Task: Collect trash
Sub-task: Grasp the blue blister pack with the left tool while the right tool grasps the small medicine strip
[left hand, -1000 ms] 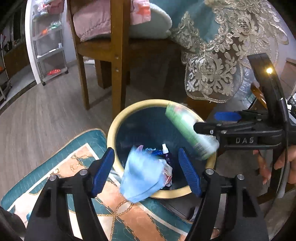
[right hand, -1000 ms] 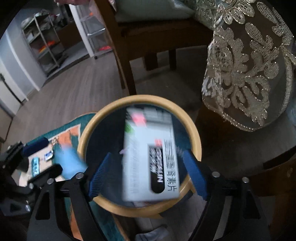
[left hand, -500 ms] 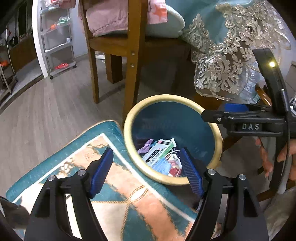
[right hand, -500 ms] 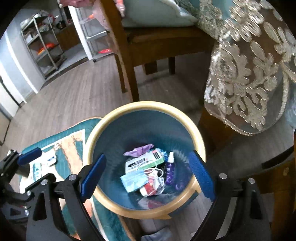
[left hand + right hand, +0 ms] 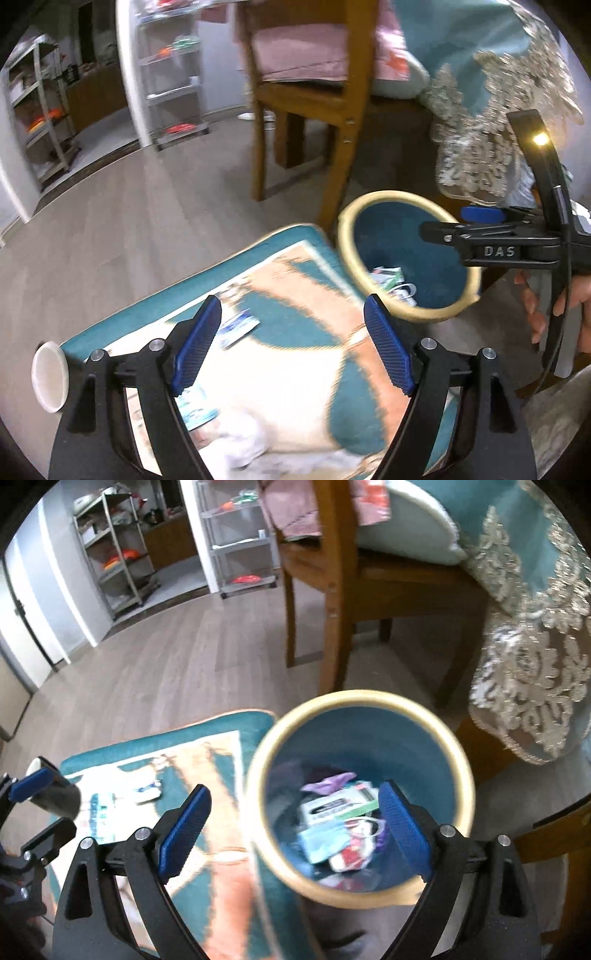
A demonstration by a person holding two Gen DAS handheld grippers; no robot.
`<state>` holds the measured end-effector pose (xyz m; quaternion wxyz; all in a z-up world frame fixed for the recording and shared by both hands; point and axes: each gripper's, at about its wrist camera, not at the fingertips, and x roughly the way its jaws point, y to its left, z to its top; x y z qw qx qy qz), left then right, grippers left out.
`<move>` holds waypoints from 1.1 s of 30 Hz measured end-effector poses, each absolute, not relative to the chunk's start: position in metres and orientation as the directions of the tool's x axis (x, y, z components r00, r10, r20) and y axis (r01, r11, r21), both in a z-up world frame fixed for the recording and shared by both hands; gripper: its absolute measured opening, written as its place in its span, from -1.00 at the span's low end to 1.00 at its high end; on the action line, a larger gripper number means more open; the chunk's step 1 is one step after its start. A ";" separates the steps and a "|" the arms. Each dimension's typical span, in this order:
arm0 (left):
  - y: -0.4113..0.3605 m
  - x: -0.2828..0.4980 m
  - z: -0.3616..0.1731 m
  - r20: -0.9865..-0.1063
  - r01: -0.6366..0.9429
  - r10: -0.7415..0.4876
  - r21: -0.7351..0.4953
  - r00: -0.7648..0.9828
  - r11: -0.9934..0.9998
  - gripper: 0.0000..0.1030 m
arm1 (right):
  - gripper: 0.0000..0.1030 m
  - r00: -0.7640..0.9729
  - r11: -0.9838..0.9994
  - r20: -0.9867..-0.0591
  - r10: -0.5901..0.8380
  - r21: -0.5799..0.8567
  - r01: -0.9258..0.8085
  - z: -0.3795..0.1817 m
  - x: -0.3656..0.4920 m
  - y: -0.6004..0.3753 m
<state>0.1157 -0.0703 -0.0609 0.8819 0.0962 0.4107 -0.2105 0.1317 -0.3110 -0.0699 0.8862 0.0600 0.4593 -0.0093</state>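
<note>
Trash (image 5: 338,825) is seen piled in the bin (image 5: 463,771) off the rug's (image 5: 280,295) far corner; packets (image 5: 238,328) lie mid-rug. Both the left gripper (image 5: 291,347) and right gripper (image 5: 295,827) are spread empty. A packet should be straddled squarely and pinched flat.

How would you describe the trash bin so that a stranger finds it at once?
Start at the wooden chair; beside its front leg, at the corner of the teal rug, stands the trash bin. It is round and open-topped, the only container here with a cream rim and blue inside.
</note>
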 end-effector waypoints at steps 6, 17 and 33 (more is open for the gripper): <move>-0.009 0.116 -0.082 -0.787 0.329 -0.177 0.035 0.591 0.944 0.63 | 0.79 0.564 0.993 -0.821 0.088 0.118 0.017 -0.083 0.147 -0.262; 0.038 0.120 -0.145 -0.855 0.263 -0.061 0.090 0.516 0.961 0.66 | 0.79 0.475 0.987 -0.867 0.153 0.158 -0.029 -0.137 0.189 -0.190; 0.063 0.127 -0.198 -0.926 0.156 -0.081 -0.025 0.368 0.988 0.79 | 0.56 0.404 0.945 -0.887 0.224 0.096 -0.312 -0.191 0.209 -0.113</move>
